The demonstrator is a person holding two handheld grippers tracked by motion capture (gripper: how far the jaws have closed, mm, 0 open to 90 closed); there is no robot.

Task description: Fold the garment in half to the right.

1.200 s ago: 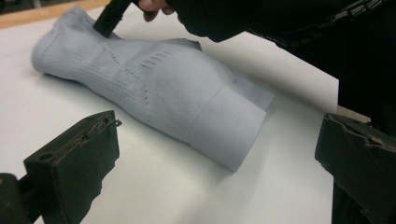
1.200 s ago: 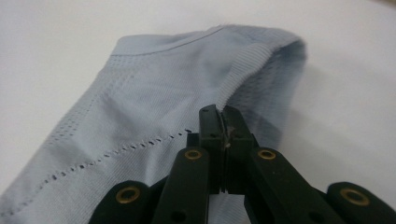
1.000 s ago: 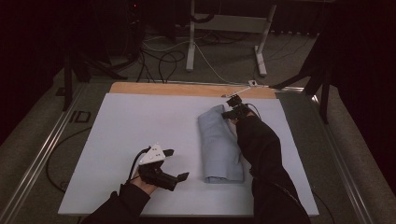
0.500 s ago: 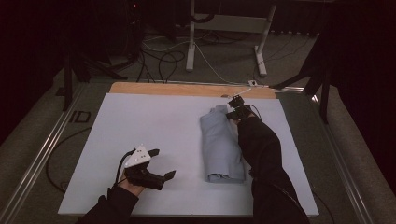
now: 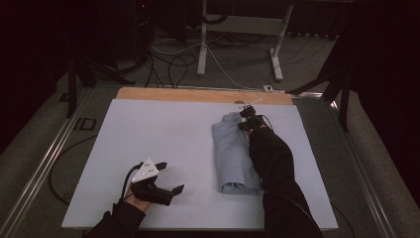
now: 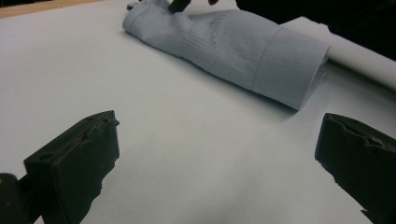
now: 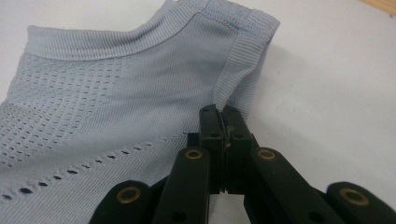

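Observation:
A light blue knit garment (image 5: 233,153) lies folded into a long strip on the white board (image 5: 163,129), right of centre. My right gripper (image 5: 243,119) is at its far end, jaws pressed together on the ribbed hem. In the right gripper view the hem runs into the shut jaws of the right gripper (image 7: 222,116), with the garment (image 7: 116,93) spread to the left. My left gripper (image 5: 171,176) hovers open near the board's front left, nothing between its fingers. The left gripper (image 6: 215,154) faces the garment (image 6: 243,46) across bare board.
The board rests on a wooden tabletop (image 5: 198,94) whose far edge shows. A metal rail (image 5: 44,163) runs along the left side. Cables and white stand legs (image 5: 203,44) lie on the floor beyond the table.
My left gripper has drifted left along the front of the board. My right gripper has sunk a little with the garment's far end.

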